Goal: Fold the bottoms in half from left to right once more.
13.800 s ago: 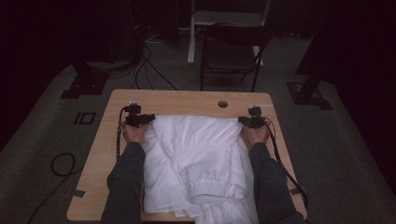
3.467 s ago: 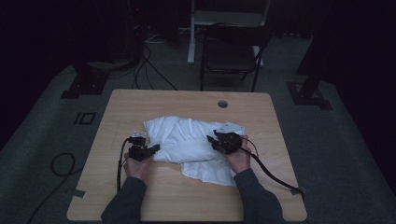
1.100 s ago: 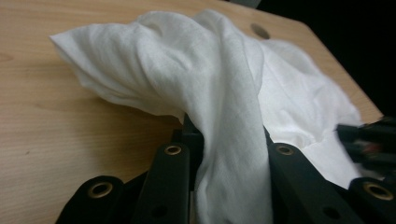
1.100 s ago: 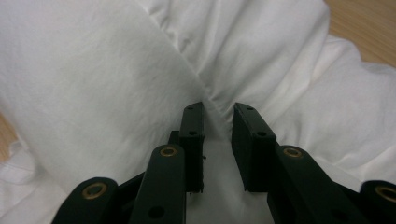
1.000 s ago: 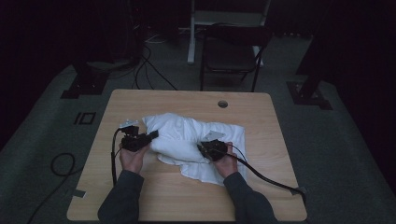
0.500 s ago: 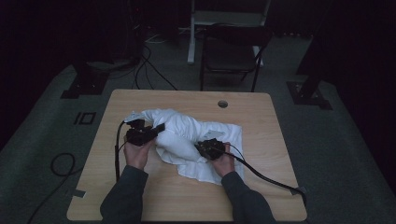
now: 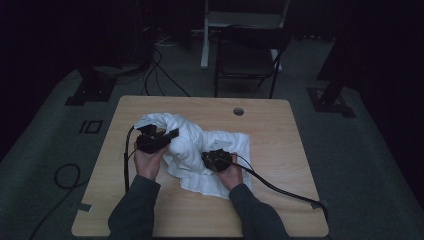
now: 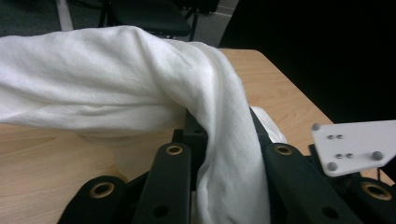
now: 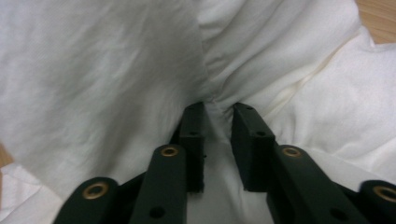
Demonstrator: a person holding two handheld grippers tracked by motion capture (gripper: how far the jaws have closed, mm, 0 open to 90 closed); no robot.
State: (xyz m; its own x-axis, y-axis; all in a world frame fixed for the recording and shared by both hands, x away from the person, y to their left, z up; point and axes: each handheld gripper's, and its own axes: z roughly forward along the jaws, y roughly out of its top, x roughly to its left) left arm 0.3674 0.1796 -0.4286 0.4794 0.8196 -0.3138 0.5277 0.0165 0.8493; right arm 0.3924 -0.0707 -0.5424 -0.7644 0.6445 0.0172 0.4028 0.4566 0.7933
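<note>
While folding seems to be the work in hand, seen from above: white garment (image 7: 200, 150) bunched near the middle of a wooden table (image 7: 280, 200), part raised in a hump, part lying flat; left gripper (image 7: 172, 135) lifted at the garment's left end, clamped on a thick fold — in the left gripper view that fold (image 8: 233, 186) runs between the jaws and drapes away over the tabletop, probably held up so the cloth can be carried across itself; right gripper (image 7: 212, 156) low on the cloth's near side; in the right gripper view, jaws partly apart and just been opening, a pinch of fabric (image 9: 217, 105) gathered at their tips, whether pressed or already let go hard to tell — likely serving to pin the lower layer in place; no boxes, bins or other holders on the table; beyond it, a dark chair (image 7: 247, 55) on grey floor.
</note>
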